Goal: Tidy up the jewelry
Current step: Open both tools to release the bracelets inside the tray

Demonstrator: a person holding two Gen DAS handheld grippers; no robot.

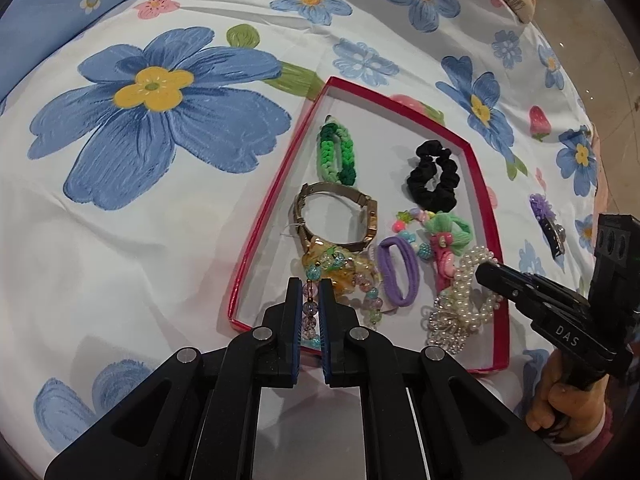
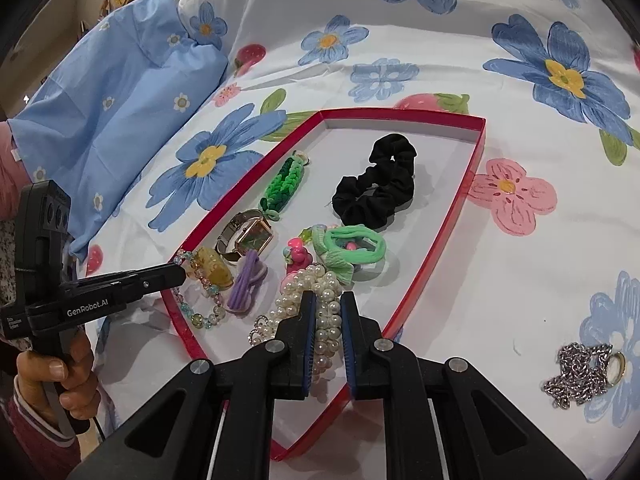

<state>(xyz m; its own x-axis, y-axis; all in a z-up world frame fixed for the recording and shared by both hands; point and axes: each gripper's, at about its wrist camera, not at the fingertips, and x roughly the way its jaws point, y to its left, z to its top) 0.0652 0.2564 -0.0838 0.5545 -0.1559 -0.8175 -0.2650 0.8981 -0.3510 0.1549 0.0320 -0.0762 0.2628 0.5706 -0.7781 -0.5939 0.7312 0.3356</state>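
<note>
A shallow red-rimmed box (image 1: 380, 132) (image 2: 440, 184) lies on a flowered bedspread and holds several pieces. My left gripper (image 1: 310, 280) (image 2: 182, 272) is shut on a strand of a glass-bead bracelet (image 1: 310, 308) (image 2: 208, 318) with amber pieces, at the box's near left corner. My right gripper (image 2: 328, 300) (image 1: 482, 270) is shut on a pearl bracelet (image 2: 330, 332) (image 1: 472, 280) low over the box's near right part. Part of the pearls is hidden behind the fingers.
In the box lie a green braided band (image 1: 336, 152), a gold watch (image 1: 336, 216), a black scrunchie (image 2: 376, 184), a purple hair tie (image 1: 398, 272) and a green hair tie (image 2: 352, 244). Outside it lie a silver chain (image 2: 580, 372) and a purple clip (image 1: 546, 216).
</note>
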